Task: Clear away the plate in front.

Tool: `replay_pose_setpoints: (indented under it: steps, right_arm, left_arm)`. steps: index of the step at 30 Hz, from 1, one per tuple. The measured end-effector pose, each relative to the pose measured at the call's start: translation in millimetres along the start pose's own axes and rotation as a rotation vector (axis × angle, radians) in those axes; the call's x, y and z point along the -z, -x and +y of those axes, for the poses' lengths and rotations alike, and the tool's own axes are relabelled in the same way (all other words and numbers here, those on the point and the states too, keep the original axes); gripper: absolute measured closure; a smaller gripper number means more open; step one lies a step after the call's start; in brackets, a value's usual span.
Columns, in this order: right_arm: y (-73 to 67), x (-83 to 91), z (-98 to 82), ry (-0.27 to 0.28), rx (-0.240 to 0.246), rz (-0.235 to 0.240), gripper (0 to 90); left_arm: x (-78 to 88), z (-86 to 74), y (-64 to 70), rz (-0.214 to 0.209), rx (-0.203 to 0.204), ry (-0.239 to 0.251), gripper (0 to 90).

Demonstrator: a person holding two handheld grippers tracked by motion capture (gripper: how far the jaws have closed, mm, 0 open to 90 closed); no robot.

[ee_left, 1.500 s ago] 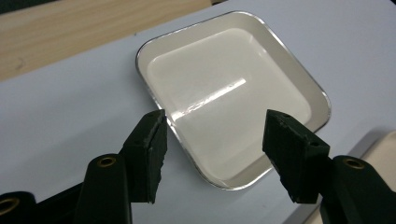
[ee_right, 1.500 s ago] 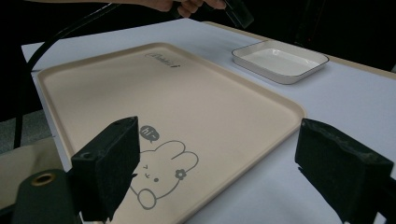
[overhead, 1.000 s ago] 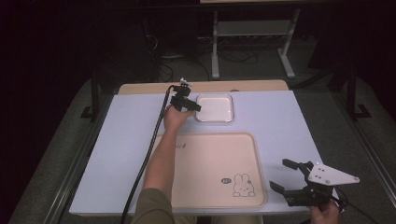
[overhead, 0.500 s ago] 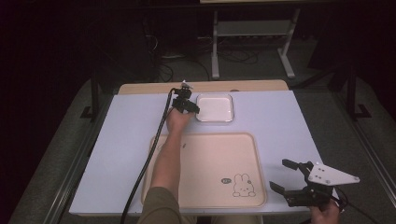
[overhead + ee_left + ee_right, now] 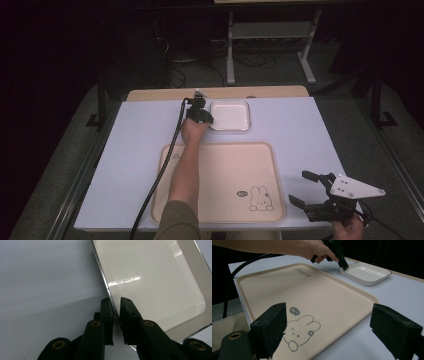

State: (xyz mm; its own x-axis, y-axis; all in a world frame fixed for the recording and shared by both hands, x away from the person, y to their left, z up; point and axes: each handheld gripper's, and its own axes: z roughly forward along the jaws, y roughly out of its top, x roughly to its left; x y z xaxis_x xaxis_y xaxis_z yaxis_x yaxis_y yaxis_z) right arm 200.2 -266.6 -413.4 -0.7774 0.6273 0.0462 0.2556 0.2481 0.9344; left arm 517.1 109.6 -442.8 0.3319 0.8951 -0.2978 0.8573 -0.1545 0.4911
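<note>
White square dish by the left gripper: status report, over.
Left gripper shut on rim of the white square dish, dish flat on table. Right gripper open, idle beside the beige rabbit-print tray. Nothing in the way.

1. A pale lavender tabletop (image 5: 310, 125) is brightly lit, while the room around it lies in deep shadow.
2. A tan wooden strip (image 5: 270, 92) runs along the tabletop's far edge.
3. Grey carpet floor (image 5: 385, 150) surrounds the table.
4. Beyond the far edge stands a light metal stand (image 5: 270, 37), with cables (image 5: 250, 60) trailing on the floor.
</note>
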Motion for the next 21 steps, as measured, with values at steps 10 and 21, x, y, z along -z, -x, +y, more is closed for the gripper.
replay_pose_setpoints:
  steps: [10, 21]
  right_arm:
    - [0.1, 0.4, -0.2, 0.002, -0.002, 0.006, 13.1]
    - [0.4, 0.3, -0.4, 0.002, -0.006, 0.001, 13.1]
  left_arm:
    - [-2.6, -7.1, -5.2, -0.075, 0.148, 0.070, 88.8]
    - [5.9, -11.1, -7.8, -0.079, 0.211, 0.134, 89.0]
